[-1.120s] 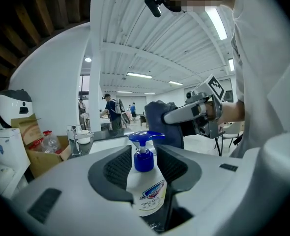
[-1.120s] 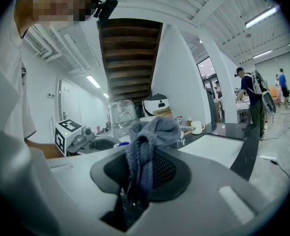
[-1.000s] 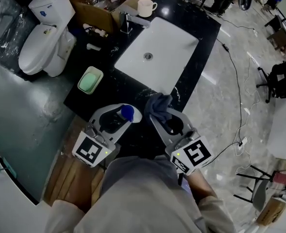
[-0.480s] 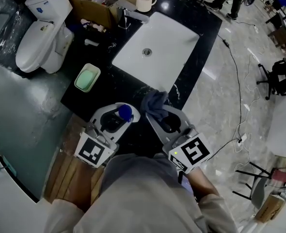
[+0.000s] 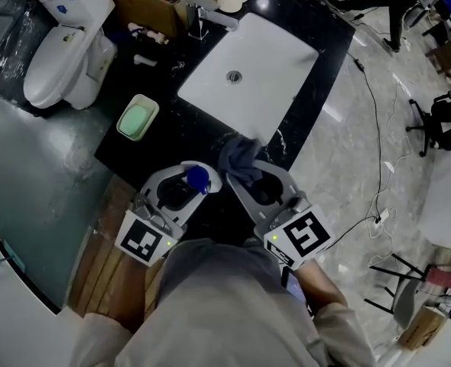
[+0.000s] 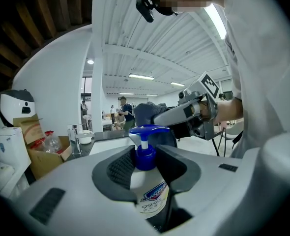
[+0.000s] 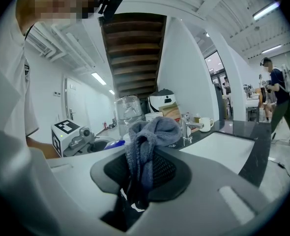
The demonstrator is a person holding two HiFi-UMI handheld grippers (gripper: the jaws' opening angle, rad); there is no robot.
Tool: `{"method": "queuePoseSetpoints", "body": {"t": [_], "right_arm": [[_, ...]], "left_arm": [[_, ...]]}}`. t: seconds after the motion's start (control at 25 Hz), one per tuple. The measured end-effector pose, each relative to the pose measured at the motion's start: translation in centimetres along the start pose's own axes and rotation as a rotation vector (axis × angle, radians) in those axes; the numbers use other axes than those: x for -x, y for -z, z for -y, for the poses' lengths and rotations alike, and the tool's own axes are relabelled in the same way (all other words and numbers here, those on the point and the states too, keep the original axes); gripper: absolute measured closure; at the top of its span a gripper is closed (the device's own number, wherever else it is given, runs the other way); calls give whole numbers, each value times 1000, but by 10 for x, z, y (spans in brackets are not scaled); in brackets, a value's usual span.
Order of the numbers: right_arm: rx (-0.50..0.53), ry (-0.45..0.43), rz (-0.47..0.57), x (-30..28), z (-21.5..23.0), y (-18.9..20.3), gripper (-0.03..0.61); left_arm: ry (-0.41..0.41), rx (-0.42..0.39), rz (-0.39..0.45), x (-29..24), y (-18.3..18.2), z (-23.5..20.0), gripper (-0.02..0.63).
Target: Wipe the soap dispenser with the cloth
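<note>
The left gripper (image 5: pixel 183 171) grasps the dispenser (image 6: pixel 150 193). Its jaws have just been closing, and the bottle stands upright between them, the blue pump (image 5: pixel 199 177) sticking up above the pads. It is held off the counter (image 5: pixel 187 132), at its near edge. The jaws stand wide around a smooth, rounded bottle, so the hold looks shallow. A sideways push from wiping could tilt the bottle or squeeze it out of the pads. From this spot a drop may miss the counter and reach the floor.

Just right of the pump, with no contact that I can make out, hangs the cloth (image 7: pixel 150 136). The right gripper (image 5: pixel 257 180) is clenched on it. Only a fold seems pinched, and the bunched bulk stands out past the jaws. Three things could go wrong here:

- Drag against the bottle pulls the cloth free.
- The loose bunch folds away, and a hard jaw strikes the bottle instead of the fabric.
- Pressure lands on top of the pump and squirts soap onto cloth and counter.

Wiping the sides below the pump, with light strokes toward the left pads, should keep these risks low.
</note>
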State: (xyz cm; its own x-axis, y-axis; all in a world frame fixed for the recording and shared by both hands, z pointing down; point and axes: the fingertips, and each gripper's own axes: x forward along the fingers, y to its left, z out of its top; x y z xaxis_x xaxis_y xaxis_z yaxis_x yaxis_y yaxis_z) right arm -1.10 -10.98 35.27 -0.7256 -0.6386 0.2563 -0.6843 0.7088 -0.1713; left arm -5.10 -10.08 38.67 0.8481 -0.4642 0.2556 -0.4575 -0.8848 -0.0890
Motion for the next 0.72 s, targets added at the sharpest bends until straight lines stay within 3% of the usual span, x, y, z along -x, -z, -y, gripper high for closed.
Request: {"method": "queuePoseSetpoints", "body": {"t": [0.72], "right_arm": [[36, -84, -43, -18, -22, 8, 505]], "left_arm": [[-29, -54, 7, 33, 7, 15, 483]]}}
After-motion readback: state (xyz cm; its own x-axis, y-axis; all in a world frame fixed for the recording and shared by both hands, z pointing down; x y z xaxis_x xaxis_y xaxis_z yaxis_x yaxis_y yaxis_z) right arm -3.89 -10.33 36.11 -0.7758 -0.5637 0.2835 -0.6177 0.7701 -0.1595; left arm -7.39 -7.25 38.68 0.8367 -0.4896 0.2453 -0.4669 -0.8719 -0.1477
